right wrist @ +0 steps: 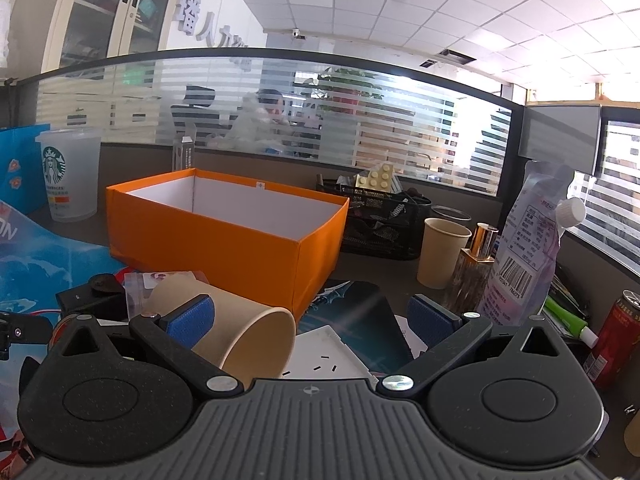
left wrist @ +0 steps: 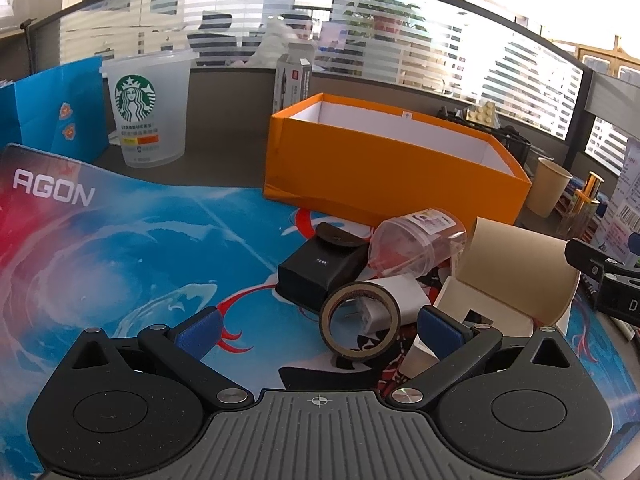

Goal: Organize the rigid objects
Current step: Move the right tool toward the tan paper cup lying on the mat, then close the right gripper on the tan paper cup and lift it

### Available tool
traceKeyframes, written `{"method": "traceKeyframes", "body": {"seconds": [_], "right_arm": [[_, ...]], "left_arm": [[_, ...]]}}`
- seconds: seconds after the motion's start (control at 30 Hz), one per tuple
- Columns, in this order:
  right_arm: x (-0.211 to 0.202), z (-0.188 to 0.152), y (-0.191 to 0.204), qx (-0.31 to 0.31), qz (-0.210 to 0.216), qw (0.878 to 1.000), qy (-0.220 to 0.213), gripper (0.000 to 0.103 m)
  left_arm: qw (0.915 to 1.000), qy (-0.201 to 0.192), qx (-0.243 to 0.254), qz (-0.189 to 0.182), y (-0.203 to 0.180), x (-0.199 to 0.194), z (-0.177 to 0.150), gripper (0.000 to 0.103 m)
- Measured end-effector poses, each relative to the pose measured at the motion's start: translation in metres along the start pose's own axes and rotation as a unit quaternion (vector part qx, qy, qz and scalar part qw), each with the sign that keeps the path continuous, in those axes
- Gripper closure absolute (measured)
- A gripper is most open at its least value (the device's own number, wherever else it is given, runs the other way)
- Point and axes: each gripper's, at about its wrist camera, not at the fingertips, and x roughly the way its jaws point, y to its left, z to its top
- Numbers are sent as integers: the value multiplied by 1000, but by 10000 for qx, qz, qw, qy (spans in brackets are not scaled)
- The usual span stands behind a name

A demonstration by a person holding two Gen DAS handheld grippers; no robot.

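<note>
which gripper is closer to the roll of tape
Left. The left gripper is open with the tape roll right between its fingers. The right gripper is off to the roll's right, by the tipped paper cup.

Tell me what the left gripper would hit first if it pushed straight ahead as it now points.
Most likely the tape roll, standing on edge between the open left gripper fingers, with the white charger right behind it; depth is uncertain.

Both low, facing orange box (left wrist: pixel 384 168)

Open orange box (left wrist: pixel 384 168) upright – tape roll (left wrist: pixel 360 326), black box (left wrist: pixel 320 272), toppled paper cup (right wrist: pixel 228 332) clustered before it
</note>
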Motion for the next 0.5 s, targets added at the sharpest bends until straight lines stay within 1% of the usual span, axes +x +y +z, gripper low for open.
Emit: {"method": "traceKeyframes", "body": {"seconds": [0.3, 0.5], "right_arm": [[4, -5, 3, -18, 97, 9999, 20, 0], [1, -6, 4, -78, 307, 9995, -89, 0]], "left_arm": [[10000, -25, -4, 14, 2, 0, 0, 0], [9997, -213, 15, 68, 15, -6, 7, 0]]}}
